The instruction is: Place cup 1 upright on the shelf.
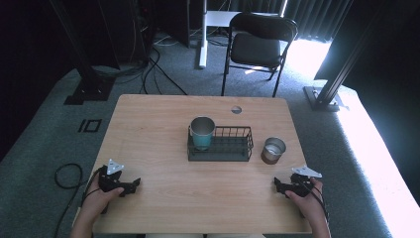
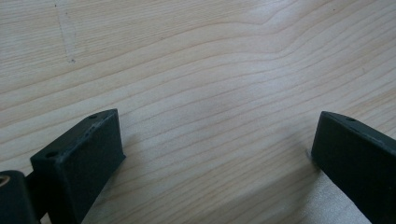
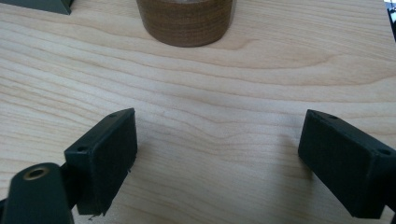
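While both tools sit low at the near edge of the pale wooden surface (image 1: 163, 198), nothing is in a grip. The left hand-held gripper (image 1: 130, 187) rests at the near left corner with its jaws spread wide over bare wood grain, and the right hand-held gripper (image 1: 280, 186) rests at the near right, jaws just as wide and empty.

Nearest to that right tool stands the small round cup with a shiny metal rim and brown wood-look side (image 1: 273, 150), upright on the surface just beside the right end of the black wire rack (image 1: 233, 146), apart from it as far as the high view tells. In the right gripper view it sits dead ahead between the jaws, some way off. By the look of it, this cup will be light and stiff, with a smooth wall that could slip under a loose pinch. The judgement here: close the pads across the brown side wall near mid-height, squarely, since a grip on the thin rim could tip it.

A teal metal tumbler (image 1: 202, 133) stands upright in the left end of the rack.

Now the gaps. The right gripper view cuts off the cup's top, so rim and contents stay unseen there. From above, the inside is too small and bright to tell whether it holds anything.
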The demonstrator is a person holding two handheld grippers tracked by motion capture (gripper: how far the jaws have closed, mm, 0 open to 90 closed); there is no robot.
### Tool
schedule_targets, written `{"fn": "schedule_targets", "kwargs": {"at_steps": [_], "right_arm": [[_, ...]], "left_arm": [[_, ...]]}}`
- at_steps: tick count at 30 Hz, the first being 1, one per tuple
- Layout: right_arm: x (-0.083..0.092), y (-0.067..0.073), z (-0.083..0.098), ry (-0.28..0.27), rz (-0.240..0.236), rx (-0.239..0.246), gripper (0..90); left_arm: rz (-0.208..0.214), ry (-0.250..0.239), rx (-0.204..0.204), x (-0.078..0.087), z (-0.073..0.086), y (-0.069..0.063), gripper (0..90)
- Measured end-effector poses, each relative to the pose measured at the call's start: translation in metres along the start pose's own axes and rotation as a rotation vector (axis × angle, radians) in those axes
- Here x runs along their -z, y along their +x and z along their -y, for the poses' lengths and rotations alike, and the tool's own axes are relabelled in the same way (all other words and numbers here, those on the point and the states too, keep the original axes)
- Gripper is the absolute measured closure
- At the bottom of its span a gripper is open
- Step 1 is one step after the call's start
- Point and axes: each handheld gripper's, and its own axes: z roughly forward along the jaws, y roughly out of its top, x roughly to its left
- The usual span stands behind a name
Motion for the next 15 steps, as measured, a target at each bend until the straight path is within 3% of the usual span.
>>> {"fn": "schedule_targets", "kwargs": {"at_steps": [5,15], "right_arm": [[-0.0006,0.0028,-0.0007,0.000,0.022,-0.023,11.6],[-0.0013,0.0021,-0.0014,0.001,0.014,-0.018,11.5]], "left_arm": [[-0.007,-0.001,0.008,-0.0004,-0.0003,-0.0007,2.6],[-0.016,-0.001,0.019,-0.0007,-0.0006,-0.0010,2.6]]}}
